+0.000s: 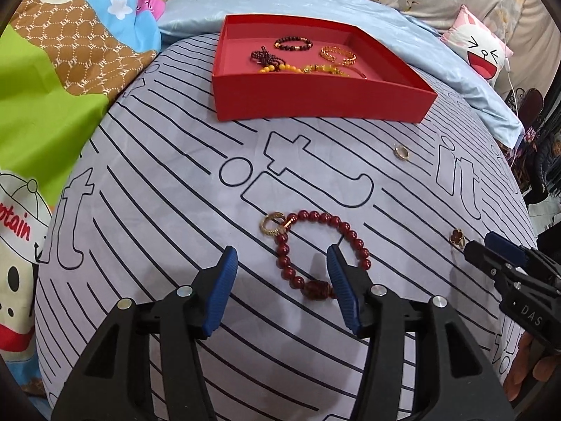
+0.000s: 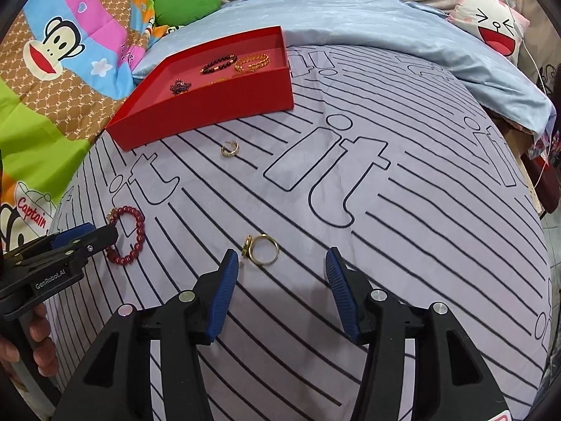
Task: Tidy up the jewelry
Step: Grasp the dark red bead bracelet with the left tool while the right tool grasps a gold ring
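The left tongs [image 1: 280, 266] hang released over the red bead bracelet [image 1: 315, 245], nothing gripped; the bracelet lies flat on the bed, its left side between the pads and its far arc just ahead of them, a small gold hoop [image 1: 271, 226] clipped at its upper left. The right tongs [image 2: 282, 268] are also released and empty, with the gold ring [image 2: 263, 249] just ahead of them, close by their left pad. Each piece sits nearest its own tongs, so each hand likely takes its own. A loop has no long axis; the bracelet probably wants a pinch across the bead strand. A second gold ring [image 2: 229, 149] lies farther on, near the red tray [image 2: 210, 112], well apart from both tongs. The tray already holds several bracelets.

The surface is a soft bedsheet [image 2: 385, 245], pale with dark stripes and outlined letters, so small rings may sink slightly. Cartoon quilts and a pillow crowd the edges.
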A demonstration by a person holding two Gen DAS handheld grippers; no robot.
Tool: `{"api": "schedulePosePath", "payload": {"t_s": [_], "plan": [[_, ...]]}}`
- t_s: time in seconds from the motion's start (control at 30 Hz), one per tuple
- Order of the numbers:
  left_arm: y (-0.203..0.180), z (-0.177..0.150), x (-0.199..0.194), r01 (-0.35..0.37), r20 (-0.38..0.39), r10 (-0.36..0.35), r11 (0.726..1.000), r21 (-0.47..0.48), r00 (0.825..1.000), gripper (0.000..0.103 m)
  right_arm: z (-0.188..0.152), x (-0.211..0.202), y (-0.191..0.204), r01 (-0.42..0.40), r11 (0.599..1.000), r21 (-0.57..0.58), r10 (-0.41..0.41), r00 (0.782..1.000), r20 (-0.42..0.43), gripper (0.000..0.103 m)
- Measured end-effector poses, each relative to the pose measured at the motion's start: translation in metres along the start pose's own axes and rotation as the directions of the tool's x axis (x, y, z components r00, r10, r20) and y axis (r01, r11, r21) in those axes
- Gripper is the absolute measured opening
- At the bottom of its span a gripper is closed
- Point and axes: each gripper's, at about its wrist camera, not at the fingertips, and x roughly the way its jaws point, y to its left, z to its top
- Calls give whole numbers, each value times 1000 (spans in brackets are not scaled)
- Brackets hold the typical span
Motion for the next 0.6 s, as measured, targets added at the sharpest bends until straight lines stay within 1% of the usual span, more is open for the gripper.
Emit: {"api": "schedulePosePath", "payload": {"t_s": [0.2, 0.37, 0.47, 0.53, 0.57, 0.6], "plan": [[-7, -2, 3, 0, 0, 0, 1000, 9, 1000, 51, 0, 5, 7, -7, 1000, -17, 7, 1000, -3, 51], [-10, -2, 4, 21, 1, -21, 1000, 17, 1000, 50, 2, 11, 14, -7, 999, -34, 7, 1000, -5, 50], [-12, -1, 4, 25, 2, -26, 1000, 18, 1000, 49, 3, 12, 17, 1, 999, -49, -1, 1000, 0, 41], [-12, 0, 4, 39, 2, -39, 999, 14, 999, 48, 4, 13, 19, 7, 998, -60, -7, 1000, 3, 29], [-12, 1, 5, 44, 2, -44, 999, 12, 999, 47, 4, 14, 20, 10, 998, -65, -10, 1000, 4, 25], [-11, 2, 5, 56, 2, -56, 998, 8, 998, 42, 5, 15, 21, 10, 998, -69, -10, 1000, 5, 22]]}}
